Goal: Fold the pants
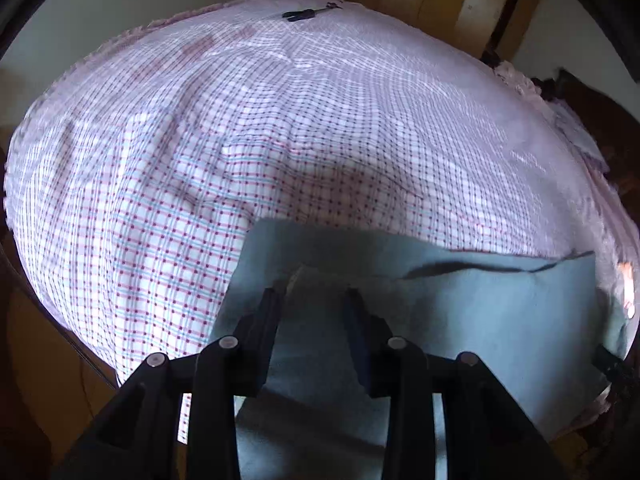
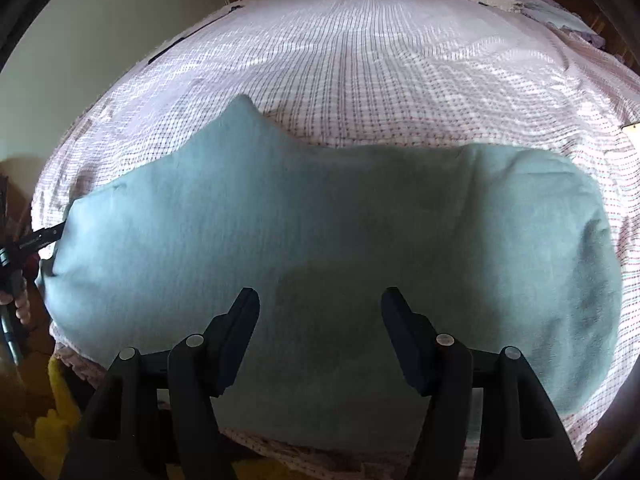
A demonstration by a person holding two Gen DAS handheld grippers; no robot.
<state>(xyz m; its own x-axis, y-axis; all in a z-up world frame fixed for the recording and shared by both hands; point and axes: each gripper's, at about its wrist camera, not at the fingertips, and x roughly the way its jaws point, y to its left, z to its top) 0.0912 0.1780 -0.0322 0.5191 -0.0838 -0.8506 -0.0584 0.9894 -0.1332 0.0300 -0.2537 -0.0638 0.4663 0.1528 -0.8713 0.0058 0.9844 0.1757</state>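
Your soft, pale grey-blue fleece pants (image 2: 320, 216) lie spread on the bed, directly under and ahead of your right claw (image 2: 320, 300), reaching out to both sides of it. They look doubled over already: a broad band with a pointed peak at the far left and a rounded bulge off to the right. Whether that peak is the crotch or a corner of the waist cannot be told from here.

Your right claw is released, its jaws wide apart, hovering above the near-middle of the cloth and touching nothing. Your left claw (image 1: 312, 294) is also parted, though more narrowly. Its jaws straddle a raised ridge of the same cloth without visibly pinching it, and a dark seam or edge runs away to its right. Contact there is hard to judge.

Beyond both claws stretches the pink-and-white checked bedsheet (image 1: 200, 160), rumpled into soft ridges. A small black object (image 1: 306, 13) lies far ahead of the left claw, at the bed's far edge.

The step in hand looks like setting up the next fold, with the cloth laid out and neither claw yet holding it. For the next move, you need each claw to clench on an end or edge of the band, catching every layer, then lift and carry both together so the fold lands square. Thick fleece may slip or drag the sheet, so grip deep.
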